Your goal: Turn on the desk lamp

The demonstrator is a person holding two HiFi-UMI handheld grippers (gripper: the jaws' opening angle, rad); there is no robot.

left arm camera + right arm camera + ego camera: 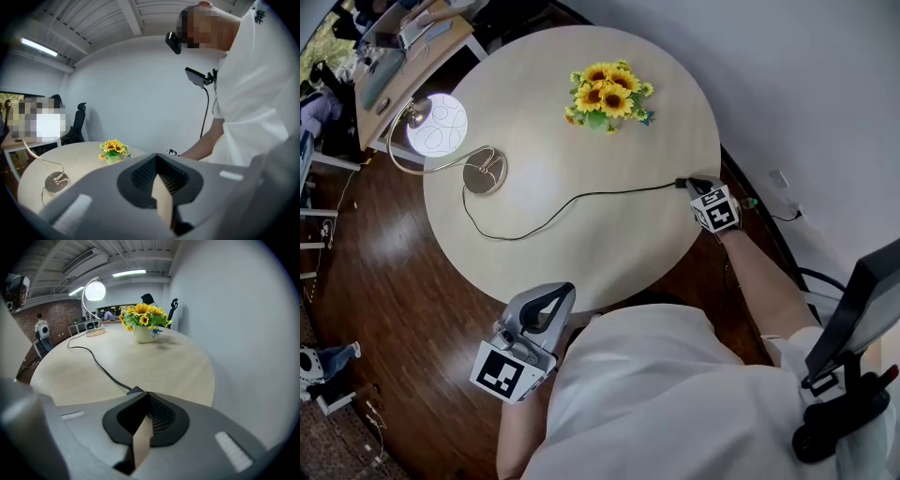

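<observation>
The desk lamp stands at the left of the round table [581, 272], its round base [485, 173] flat on the top and its globe head [437, 125] glowing. From the base a black cord [572, 202] trails right to a small inline switch [683, 183]. My right gripper [694, 185] is shut, its tips at that switch [136, 391]; in the right gripper view the lamp globe [95, 290] shines at the far end. My left gripper [553, 294] hangs shut and empty off the table's near edge.
A vase of sunflowers [607, 94] stands at the far middle of the table. The white wall runs close along the right, with a socket [780, 178]. A desk [394, 56] sits at upper left, a black stand [853, 356] at lower right.
</observation>
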